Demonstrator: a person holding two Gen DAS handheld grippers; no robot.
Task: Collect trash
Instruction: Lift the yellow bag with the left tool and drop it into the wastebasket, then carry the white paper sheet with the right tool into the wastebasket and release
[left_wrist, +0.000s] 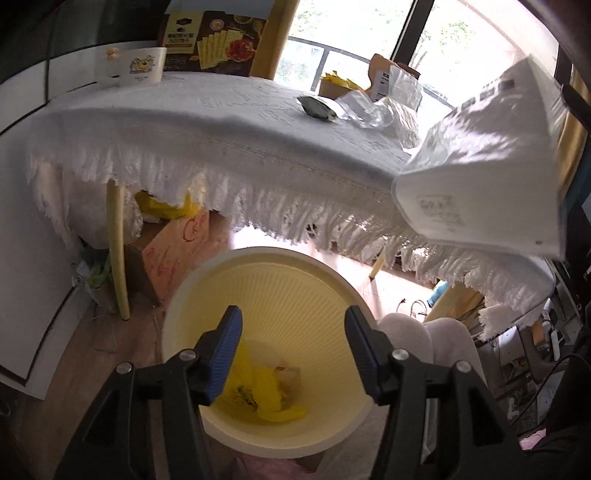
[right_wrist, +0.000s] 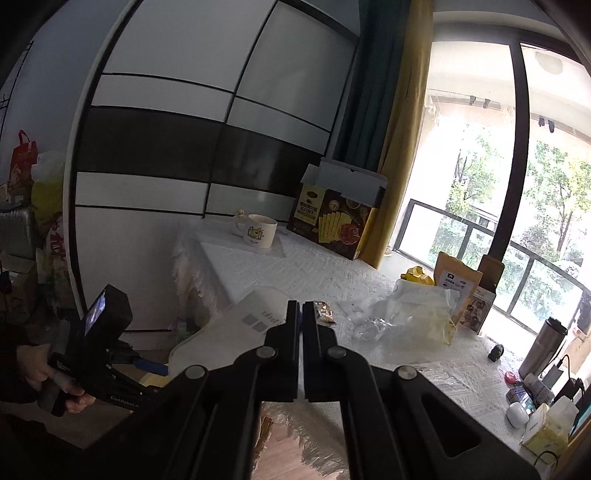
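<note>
My left gripper (left_wrist: 293, 354) hangs over the cream bin (left_wrist: 207, 295) with its jaws apart and nothing between them; yellow wrapping (left_wrist: 266, 391) already lies at the bottom. My right gripper (right_wrist: 301, 325) is pinched shut on the edge of a white packet (left_wrist: 480, 158), which hangs in the air beside the table (left_wrist: 221, 122), off to the side of the bin and not yet over it. To do this well, I judge I should clear the left gripper aside first; then carry the packet over the middle of the bin's mouth, lower it inside the rim and only then release, since a flat light packet may drift. A dark wrapper (right_wrist: 324, 312) and clear bags (right_wrist: 406, 317) wait on the table.
</note>
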